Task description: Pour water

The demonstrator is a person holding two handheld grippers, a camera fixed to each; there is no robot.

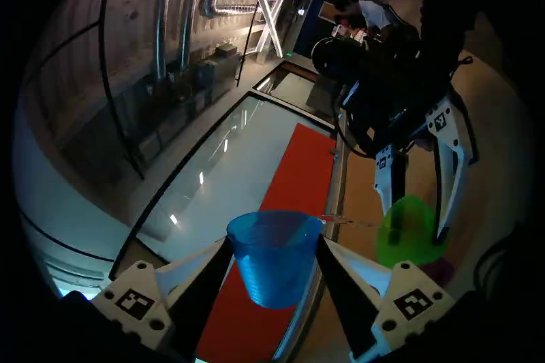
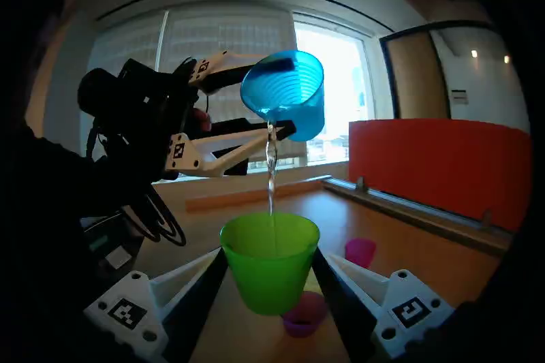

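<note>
Water (image 2: 271, 172) pouring.
Left gripper (image 1: 274, 246) clamps tilted blue cup (image 1: 274, 271) above green cup (image 2: 270, 278), itself clamped in right gripper (image 2: 270, 257).

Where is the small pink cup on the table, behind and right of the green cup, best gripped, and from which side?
Probably grip the pink cup across its side wall below the rim, coming level from the near side: it stands upright, mouth up, round and tapering, with nothing touching it.

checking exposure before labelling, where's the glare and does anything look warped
Right gripper view: the window is blown out white, backlighting the blue cup, yet the stream reads sharp. Left gripper view: dim overall, bright streaks on the glass, fisheye bowing its straight frame.
</note>
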